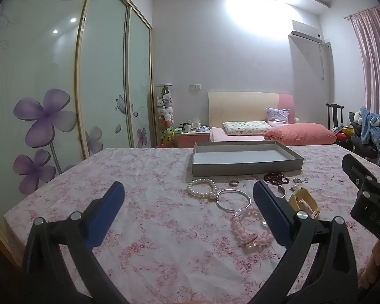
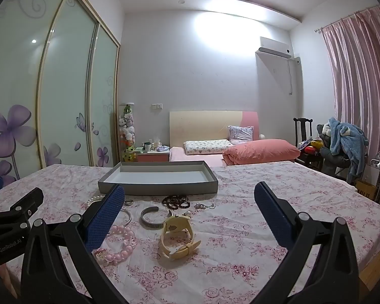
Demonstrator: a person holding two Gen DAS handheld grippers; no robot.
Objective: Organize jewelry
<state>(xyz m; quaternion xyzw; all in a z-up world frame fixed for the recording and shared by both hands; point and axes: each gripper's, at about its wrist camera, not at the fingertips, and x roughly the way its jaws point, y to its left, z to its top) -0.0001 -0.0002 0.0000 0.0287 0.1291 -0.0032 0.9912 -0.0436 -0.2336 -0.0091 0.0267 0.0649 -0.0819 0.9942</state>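
Floral cloth [image 2: 240,228] bears round pearl bracelet [image 1: 201,188], shallow rectangular grey tray [image 2: 159,186]

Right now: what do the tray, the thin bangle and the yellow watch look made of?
Tray: likely matte grey cardboard, with thin flat walls. Thin bangle: polished silvery metal, glinting. Yellow watch: pale, soft-looking strap, probably silicone or leather; can't tell which.

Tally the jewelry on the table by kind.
Pearl bracelets: 2, white and pink
Silver bangles: 2, thin and wide
Ring: 1
Yellow watch: 1
Dark bead pile: 1, strands unclear
Small trinkets: too small to count
Total: 7 countable
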